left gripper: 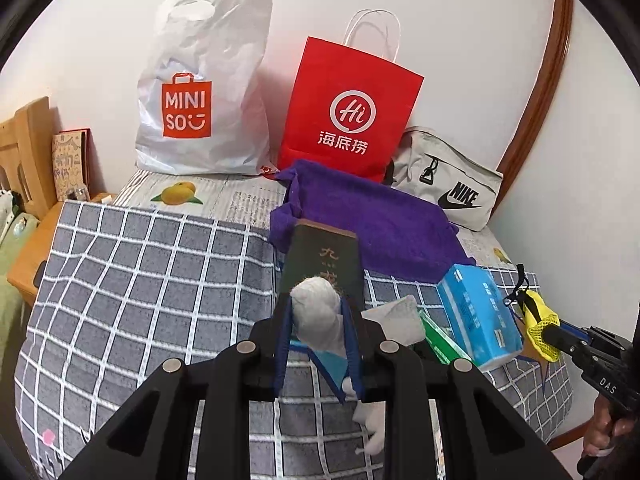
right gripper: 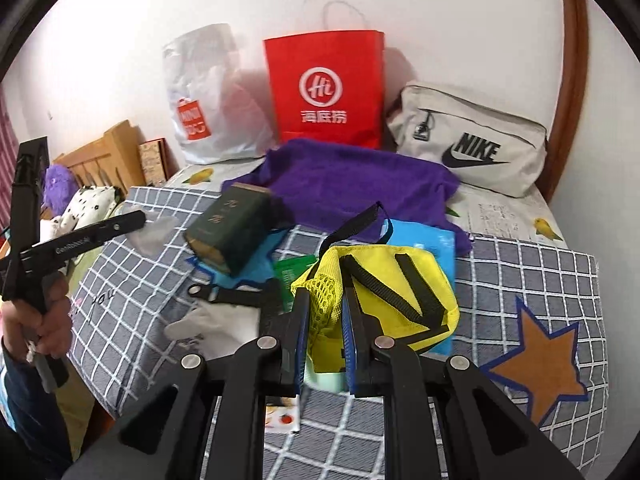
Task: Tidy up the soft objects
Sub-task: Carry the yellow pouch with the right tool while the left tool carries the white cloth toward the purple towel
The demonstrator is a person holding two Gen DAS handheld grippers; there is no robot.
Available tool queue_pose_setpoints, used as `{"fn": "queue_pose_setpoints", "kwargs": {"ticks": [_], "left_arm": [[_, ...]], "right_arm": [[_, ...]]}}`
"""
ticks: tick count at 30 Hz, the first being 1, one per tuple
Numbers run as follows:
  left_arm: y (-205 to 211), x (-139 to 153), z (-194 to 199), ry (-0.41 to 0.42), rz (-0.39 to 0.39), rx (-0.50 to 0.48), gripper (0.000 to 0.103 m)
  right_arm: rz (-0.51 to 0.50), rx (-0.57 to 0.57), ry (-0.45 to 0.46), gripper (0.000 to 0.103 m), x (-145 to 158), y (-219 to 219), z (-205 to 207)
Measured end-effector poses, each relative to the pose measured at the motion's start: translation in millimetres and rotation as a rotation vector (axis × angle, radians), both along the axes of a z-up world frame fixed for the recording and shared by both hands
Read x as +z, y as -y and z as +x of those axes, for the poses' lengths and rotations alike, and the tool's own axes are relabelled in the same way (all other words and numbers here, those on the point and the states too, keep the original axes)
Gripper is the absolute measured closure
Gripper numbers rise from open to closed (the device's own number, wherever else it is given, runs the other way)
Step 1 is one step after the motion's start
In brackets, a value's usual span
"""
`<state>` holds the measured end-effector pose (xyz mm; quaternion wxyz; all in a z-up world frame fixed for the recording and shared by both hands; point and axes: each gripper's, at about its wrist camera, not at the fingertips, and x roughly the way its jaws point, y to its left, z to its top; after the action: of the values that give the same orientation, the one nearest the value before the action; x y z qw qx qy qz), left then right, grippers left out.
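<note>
Soft objects mid-sort on bed (left gripper: 132,264) | left gripper (left gripper: 318,320) fingers clamp white cloth (left gripper: 318,316) | right gripper (right gripper: 326,320) fingers pinch yellow pouch (right gripper: 384,300) | purple towel (right gripper: 344,188), tissue pack (left gripper: 478,312) unsorted; nothing bagged.

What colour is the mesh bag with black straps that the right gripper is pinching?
Bright yellow mesh bag, pinched in the right gripper; the right wrist view shows it best.

Fuzzy purple towel (right gripper: 352,184); glossy red paper bag (right gripper: 326,88).
</note>
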<state>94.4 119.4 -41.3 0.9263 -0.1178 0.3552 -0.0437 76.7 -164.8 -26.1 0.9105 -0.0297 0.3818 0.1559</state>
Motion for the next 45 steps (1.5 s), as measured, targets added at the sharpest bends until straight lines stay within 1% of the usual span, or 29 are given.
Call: {"fn": "queue_pose_setpoints", "kwargs": {"ticks": [10, 21, 31, 40, 45], "left_arm": [[11, 4, 41, -0.025, 0.043, -0.001, 0.08], [11, -1, 95, -0.053, 0.064, 0.0, 0.08], [7, -8, 148, -0.091, 0.061, 0.002, 0.08], [11, -18, 195, -0.12, 0.07, -0.012, 0.08], [13, -28, 216, -0.146, 0.069, -0.022, 0.08]], "right_arm": [[0.006, -0.047, -0.026, 0.087, -5, 26, 45], [0.015, -0.051, -0.023, 0.087, -4, 34, 99], [0.033, -0.047, -0.026, 0.087, -11, 30, 164], [0.017, 0.002, -0.011, 0.087, -12, 14, 220], [0.021, 0.024, -0.048, 0.087, -26, 6, 251]]}}
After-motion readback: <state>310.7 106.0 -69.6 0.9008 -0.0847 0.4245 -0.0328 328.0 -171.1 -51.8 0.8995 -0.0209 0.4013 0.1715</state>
